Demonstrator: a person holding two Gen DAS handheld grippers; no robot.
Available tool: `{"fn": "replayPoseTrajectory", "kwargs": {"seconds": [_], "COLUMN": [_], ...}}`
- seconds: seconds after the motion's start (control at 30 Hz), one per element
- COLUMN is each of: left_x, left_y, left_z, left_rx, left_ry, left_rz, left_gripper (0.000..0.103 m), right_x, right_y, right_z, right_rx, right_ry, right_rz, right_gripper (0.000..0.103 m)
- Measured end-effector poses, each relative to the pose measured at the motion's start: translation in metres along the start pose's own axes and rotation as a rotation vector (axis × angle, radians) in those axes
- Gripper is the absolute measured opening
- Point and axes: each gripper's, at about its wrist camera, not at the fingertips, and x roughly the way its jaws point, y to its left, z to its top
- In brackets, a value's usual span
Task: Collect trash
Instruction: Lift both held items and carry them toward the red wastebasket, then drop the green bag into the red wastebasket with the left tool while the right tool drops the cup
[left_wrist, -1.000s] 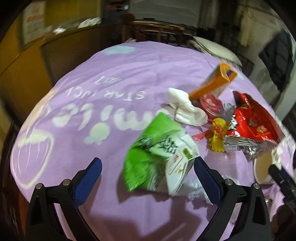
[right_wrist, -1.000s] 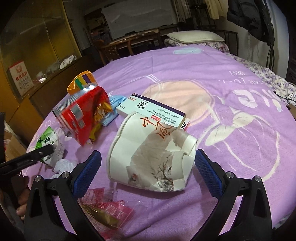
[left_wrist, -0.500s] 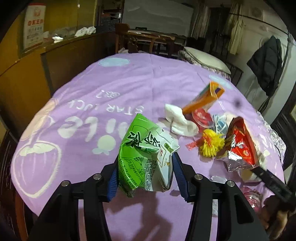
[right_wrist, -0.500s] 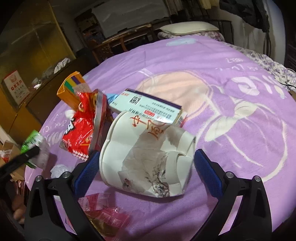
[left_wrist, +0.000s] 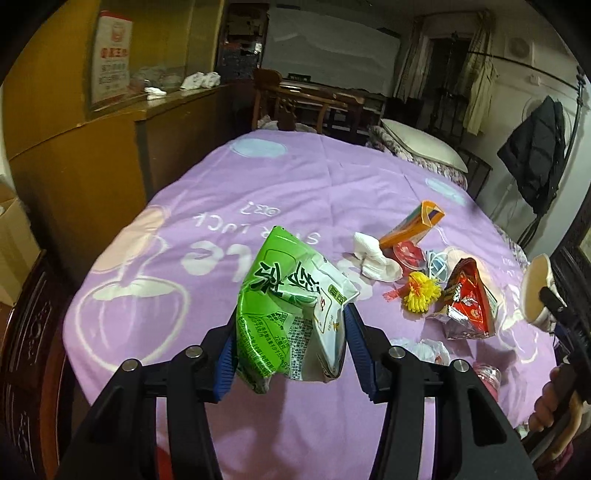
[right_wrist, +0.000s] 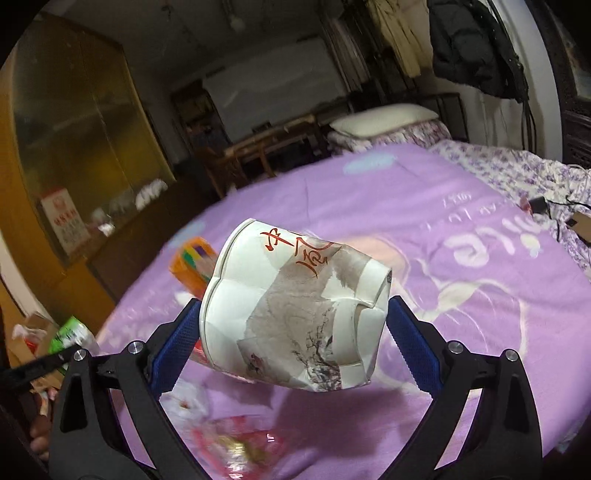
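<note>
left gripper (left_wrist: 290, 349): jaws pinching the green snack bag (left_wrist: 291, 310) from both sides. It hangs in the middle of the left wrist view, clear of the bed. They closed on it a moment ago and the bag sits squeezed between the blue pads now.

right gripper (right_wrist: 293, 332): jaws clamped on the crumpled paper cup (right_wrist: 295, 317), one pad on each side. The cup is tipped on its side, dead centre of the right wrist view, and looks lifted off the purple blanket (left_wrist: 295, 184). The same cup peeks in at the right edge of the left view.

done so far: my read is two pieces picked up, one per hand, neither dropped anywhere yet. No bin or bag for the trash in either view, so can't say where these are headed.

still on the bed: plenty, all in the right half of the left view. Red chip bag (left_wrist: 469, 302), yellow fuzzy thing (left_wrist: 423, 295), white wad of tissue (left_wrist: 375, 256), orange carton (left_wrist: 412, 225), a red round lid-looking thing (left_wrist: 408, 253) and some clear wrappers (left_wrist: 428, 349) lower right.

also left: a pinkish-red wrapper (right_wrist: 236, 443) at the bottom of the right view, blurry.

progress guess: early days, most of the pile is untouched.
</note>
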Motion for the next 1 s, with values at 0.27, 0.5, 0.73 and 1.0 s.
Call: {"fn": "replayPoseTrajectory", "kwargs": {"seconds": [0.27,0.5,0.73,1.0], "left_x": [-0.057,-0.102,-0.121,-0.119], "left_y": [0.03,0.084,0.152,0.2], "left_z": [-0.022,-0.058,-0.107,-0.132], "left_rx": [-0.02,-0.086,-0.184,-0.255], "left_ry": [-0.042,-0.043,0.019,0.035], "left_rz": [0.069,0.149,0.251,0.311], "left_gripper": [0.053,0.053,0.054,0.095], "right_x": [-0.036,-0.063,-0.07,-0.061], "right_y": [0.045,0.08,0.12,0.198], "right_z": [-0.002,-0.015,-0.033,-0.077], "right_rx": [-0.08,-0.114,-0.183,-0.35], "right_ry": [-0.025,0.014,0.093,0.244], "right_rz": [0.15,0.298,0.377,0.463], "right_gripper": [0.094,0.094,0.094,0.094]}}
